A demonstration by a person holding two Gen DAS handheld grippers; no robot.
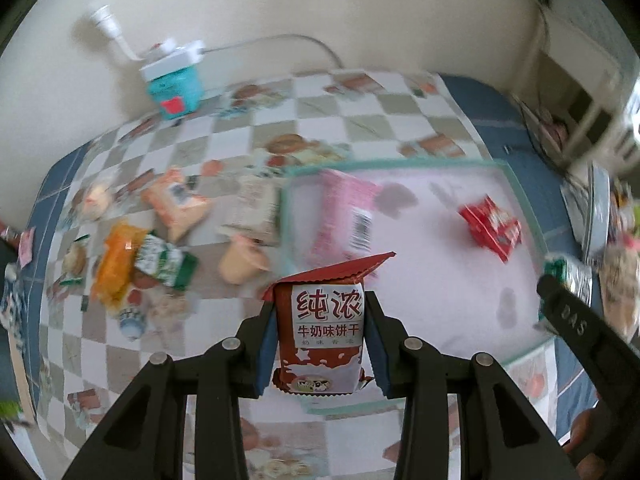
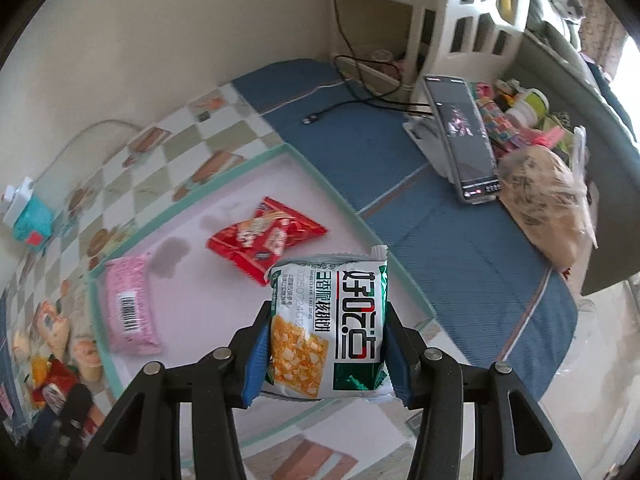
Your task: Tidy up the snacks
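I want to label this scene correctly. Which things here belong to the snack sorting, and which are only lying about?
Job:
- left gripper holding brown biscuit packet
- right gripper holding green cracker packet
- tray with pink packet, red packet
- loose snacks

Lying about:
- phone
- teal box
- black cable

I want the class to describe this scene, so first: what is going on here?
A person is sorting snacks with two tools. The left hand-held gripper grips a brown milk biscuit packet, and the right hand-held gripper grips a green and white cracker packet. Both hang over a pink tray with a green rim, where a pink packet and a red packet already lie. More snacks wait on the checked cloth beside it.
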